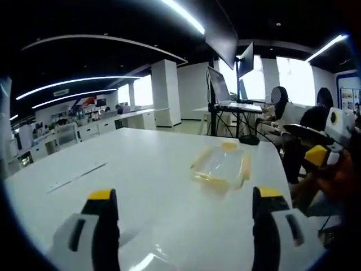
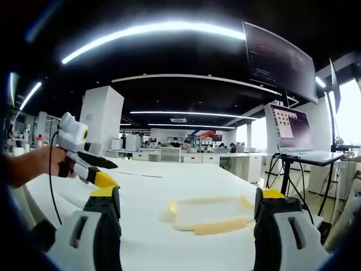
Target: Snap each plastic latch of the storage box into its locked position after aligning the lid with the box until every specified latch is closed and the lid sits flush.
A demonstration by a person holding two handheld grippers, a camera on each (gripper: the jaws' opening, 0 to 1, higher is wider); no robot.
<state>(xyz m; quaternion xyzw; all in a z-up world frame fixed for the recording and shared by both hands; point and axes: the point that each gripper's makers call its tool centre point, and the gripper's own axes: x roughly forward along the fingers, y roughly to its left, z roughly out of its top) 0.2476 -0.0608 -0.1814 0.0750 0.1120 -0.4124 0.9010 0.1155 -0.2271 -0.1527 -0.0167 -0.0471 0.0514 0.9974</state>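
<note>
**Storage box on counter, both claws released and clear of it**

We find the storage box (image 1: 221, 165) lying on the white counter (image 1: 141, 164), toward the edge nearest the seated people. It is clear plastic with yellow latches; in the left gripper view one latch shows at its far end and another along its right side. In the right gripper view the same box (image 2: 207, 213) appears low and flat, with a long yellow latch (image 2: 219, 227) along its near side and shorter yellow pieces at either end. We cannot tell from either view whether the lid sits flush or whether any latch is snapped down.

The left claw (image 1: 186, 206) stands released, its two yellow-tipped jaws wide apart with bare counter between them; the box lies beyond it, apart from both jaws. The right claw (image 2: 187, 203) is likewise released, jaws spread, with the box seen between them but farther off, touching neither.

In the right gripper view the left claw (image 2: 104, 179) enters from the left, held in a person's hand (image 2: 48, 161) above the counter, well apart from the box. In the left gripper view the right claw (image 1: 316, 153) enters from the right edge, beside the counter.

Beyond the counter we note a laptop (image 2: 290, 132) on a stand, a large hanging monitor (image 2: 279, 59), a white pillar (image 1: 165, 93), and rows of desks under strip ceiling lights.
</note>
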